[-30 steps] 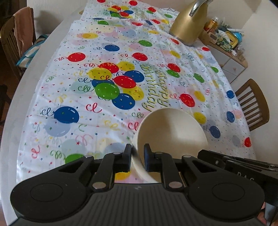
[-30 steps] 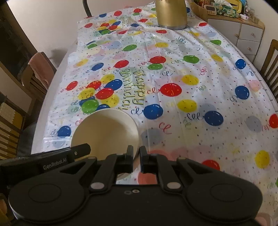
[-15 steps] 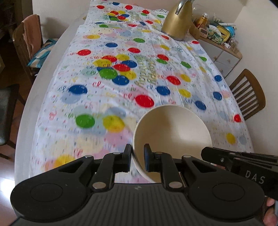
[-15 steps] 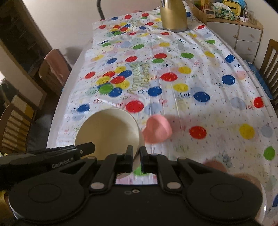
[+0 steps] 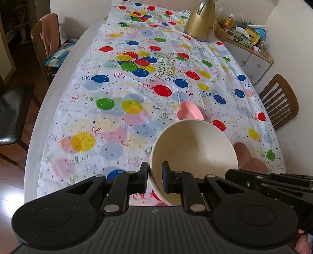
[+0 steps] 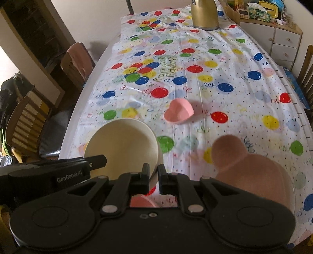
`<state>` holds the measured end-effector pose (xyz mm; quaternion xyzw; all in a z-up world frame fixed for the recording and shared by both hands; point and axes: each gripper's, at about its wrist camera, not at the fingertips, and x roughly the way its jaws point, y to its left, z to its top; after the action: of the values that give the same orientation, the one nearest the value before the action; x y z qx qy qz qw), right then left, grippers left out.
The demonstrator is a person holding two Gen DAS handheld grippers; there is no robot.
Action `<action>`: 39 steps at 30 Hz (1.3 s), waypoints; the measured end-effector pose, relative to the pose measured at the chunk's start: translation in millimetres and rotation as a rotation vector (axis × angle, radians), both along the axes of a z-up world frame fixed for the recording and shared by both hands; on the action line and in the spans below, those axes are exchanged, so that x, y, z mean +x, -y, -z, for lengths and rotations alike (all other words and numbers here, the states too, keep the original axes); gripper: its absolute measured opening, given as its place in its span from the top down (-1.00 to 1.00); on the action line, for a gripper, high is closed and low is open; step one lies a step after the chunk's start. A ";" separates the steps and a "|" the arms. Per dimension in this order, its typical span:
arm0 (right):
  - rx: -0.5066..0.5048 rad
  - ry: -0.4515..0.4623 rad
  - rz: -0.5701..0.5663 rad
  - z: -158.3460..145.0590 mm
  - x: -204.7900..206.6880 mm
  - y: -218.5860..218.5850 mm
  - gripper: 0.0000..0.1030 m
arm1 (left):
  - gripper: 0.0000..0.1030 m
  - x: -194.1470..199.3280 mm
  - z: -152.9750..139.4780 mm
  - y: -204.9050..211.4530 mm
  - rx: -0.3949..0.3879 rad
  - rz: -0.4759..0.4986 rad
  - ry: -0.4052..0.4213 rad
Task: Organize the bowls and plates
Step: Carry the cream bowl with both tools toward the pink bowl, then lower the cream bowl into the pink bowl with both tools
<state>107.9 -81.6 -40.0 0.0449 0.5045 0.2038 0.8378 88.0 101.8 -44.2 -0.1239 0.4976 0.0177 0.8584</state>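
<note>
Cream bowl (image 5: 195, 148) is hanging by its rim in both clamped grippers, left (image 5: 154, 176) and right (image 6: 153, 176), probably for stacking.

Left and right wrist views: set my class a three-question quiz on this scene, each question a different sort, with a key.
1. True or false: the left gripper is shut on the cream bowl's rim.
2. The small pink dish is shaped like: A a circle, B a heart, C a square.
3. What stands at the far end of the tablecloth?
Key: 1 true; 2 B; 3 a gold kettle.
</note>
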 end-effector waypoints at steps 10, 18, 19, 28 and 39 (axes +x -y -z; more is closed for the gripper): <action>0.010 0.003 -0.036 0.4 -31.0 10.7 0.85 | 0.73 -35.5 0.3 9.2 0.001 -0.032 -0.011; 0.014 -0.017 -0.056 9.4 -47.8 13.1 0.85 | 0.73 -56.7 7.5 11.3 0.001 -0.057 -0.035; 0.012 -0.020 -0.059 11.0 -49.8 13.0 0.85 | 0.73 -58.7 8.9 11.3 0.002 -0.060 -0.038; -0.008 -0.052 -0.094 27.4 -62.8 8.3 0.85 | 0.73 -72.9 24.4 8.9 0.000 -0.075 -0.067; -0.026 -0.072 -0.094 37.1 -66.0 6.5 0.85 | 0.73 -76.6 37.7 8.5 -0.012 -0.066 -0.089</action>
<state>41.9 -88.1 -77.1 0.0176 0.5383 0.2347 0.8092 11.4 93.4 -81.9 -0.1443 0.5309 0.0483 0.8337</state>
